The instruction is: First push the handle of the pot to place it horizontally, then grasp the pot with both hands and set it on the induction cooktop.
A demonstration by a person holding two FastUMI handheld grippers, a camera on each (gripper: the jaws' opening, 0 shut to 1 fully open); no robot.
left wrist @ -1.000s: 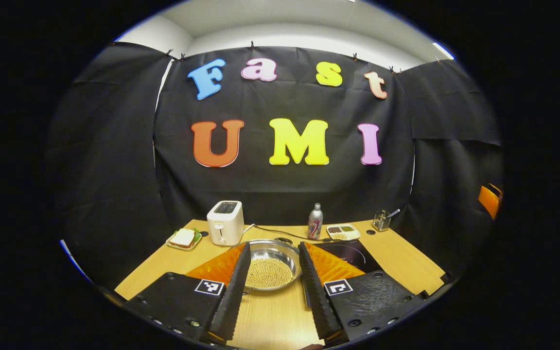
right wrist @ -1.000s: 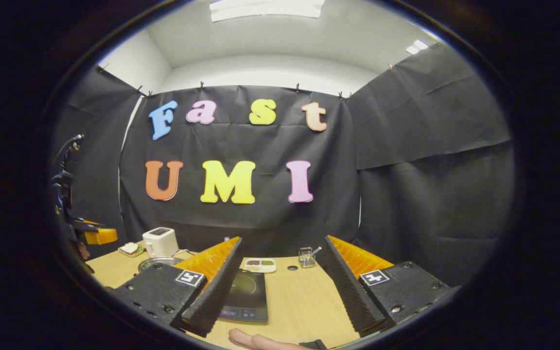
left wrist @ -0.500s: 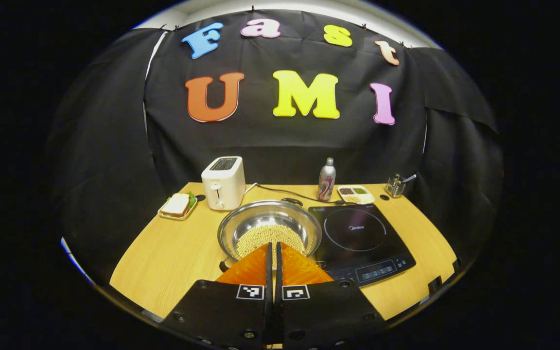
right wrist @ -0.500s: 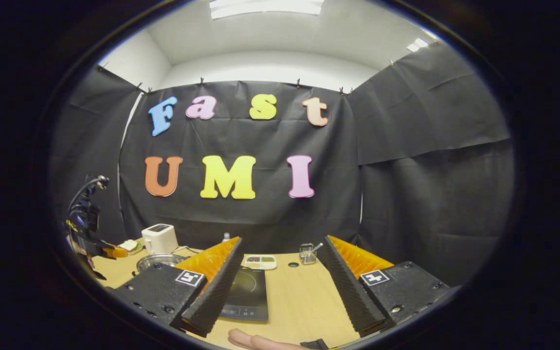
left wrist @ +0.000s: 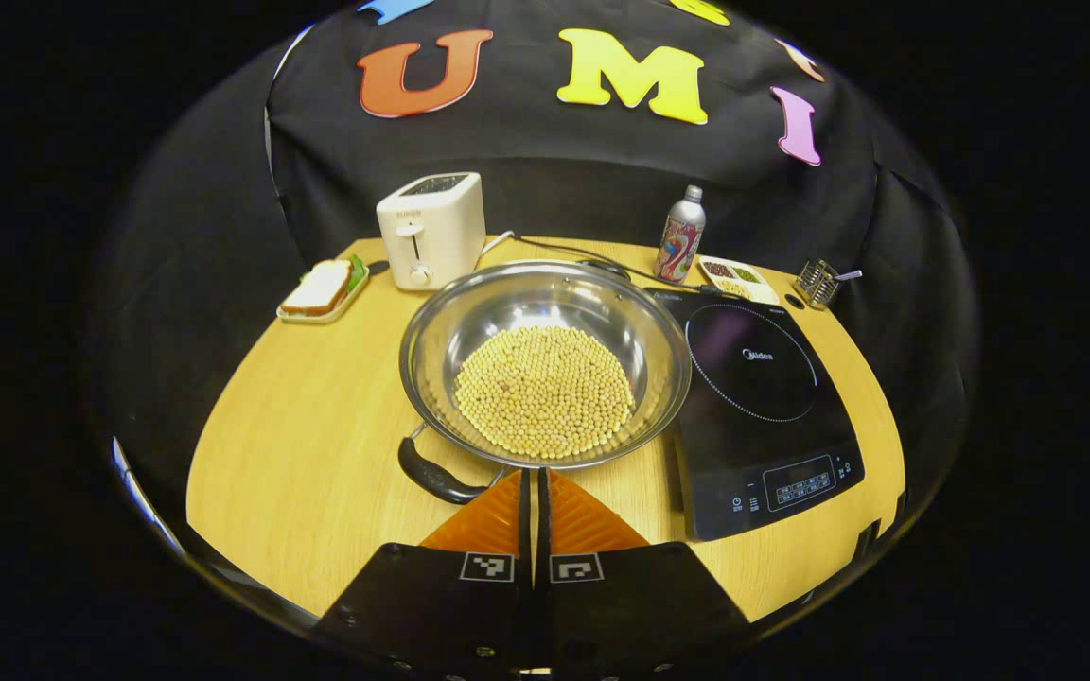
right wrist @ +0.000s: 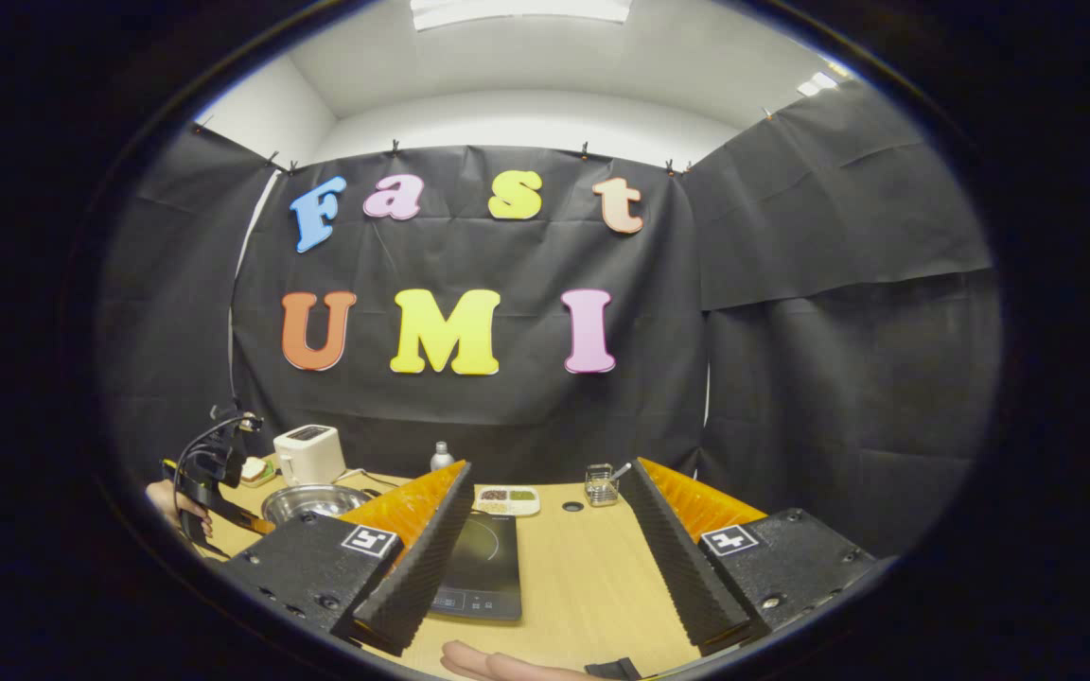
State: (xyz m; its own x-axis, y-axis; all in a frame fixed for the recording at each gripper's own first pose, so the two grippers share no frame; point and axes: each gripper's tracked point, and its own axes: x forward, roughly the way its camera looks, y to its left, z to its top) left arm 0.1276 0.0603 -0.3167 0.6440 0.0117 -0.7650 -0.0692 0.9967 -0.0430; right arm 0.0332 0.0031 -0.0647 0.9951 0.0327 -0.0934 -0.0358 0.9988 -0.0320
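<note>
We see a round, shiny steel pot [left wrist: 545,364] resting on the pale wood-grain tabletop [left wrist: 308,426], its bowl covered with small tan beans [left wrist: 545,390]. A curved black handle [left wrist: 433,475] juts from its near rim, angled toward the left. The flat, glossy black induction cooktop [left wrist: 758,397] lies just to the pot's right, its ring marking bare. Our left tongs [left wrist: 534,492] are pressed together with nothing between them, their ribbed tips just short of the pot's near rim, beside the handle. Our right tongs [right wrist: 545,530] stand wide apart above the tabletop, holding nothing, with the cooktop visible between the fingers. Along the back we see a boxy white toaster [left wrist: 431,230], a sandwich on a small tray [left wrist: 323,288], a slim metal bottle [left wrist: 680,236], a divided dish [left wrist: 736,276] and a wire holder [left wrist: 817,282].
</note>
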